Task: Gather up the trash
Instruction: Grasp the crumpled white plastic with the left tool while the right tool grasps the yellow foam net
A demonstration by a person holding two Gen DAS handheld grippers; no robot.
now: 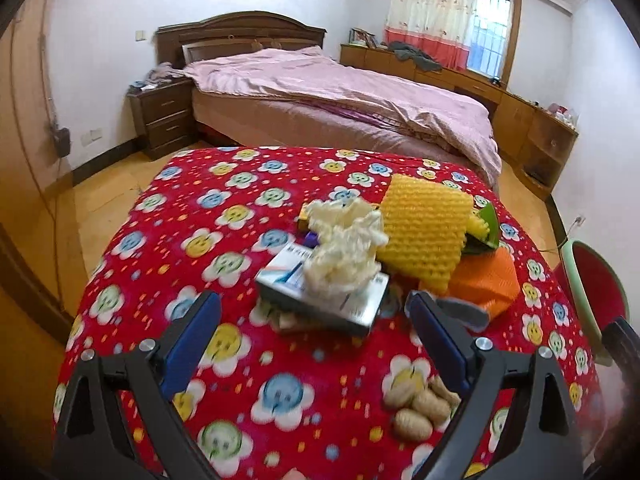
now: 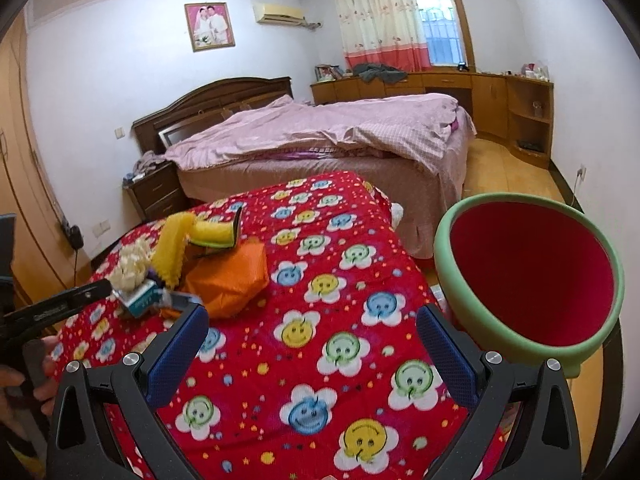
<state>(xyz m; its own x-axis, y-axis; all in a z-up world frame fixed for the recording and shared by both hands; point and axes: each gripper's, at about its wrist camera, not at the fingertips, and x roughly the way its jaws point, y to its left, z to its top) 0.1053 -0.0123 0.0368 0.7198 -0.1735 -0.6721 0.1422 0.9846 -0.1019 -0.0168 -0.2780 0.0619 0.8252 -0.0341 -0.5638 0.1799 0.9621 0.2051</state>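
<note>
Trash (image 1: 384, 248) sits piled near the table's (image 1: 168, 216) far right corner: light, soft, crushable. I'd pinch the stiff box (image 1: 324, 296) edgewise. My left gripper (image 1: 314, 320) and right gripper (image 2: 312, 334) both gape, holding nothing.

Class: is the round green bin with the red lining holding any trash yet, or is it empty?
Empty as far as visible: the round green bin shows only bare red lining inside; its very bottom is out of sight.

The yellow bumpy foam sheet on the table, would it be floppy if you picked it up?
Probably yes. The foam sheet already bends over the things beneath it, so it would likely droop. Its open net texture suggests it is very light and squashes easily between fingers.
</note>
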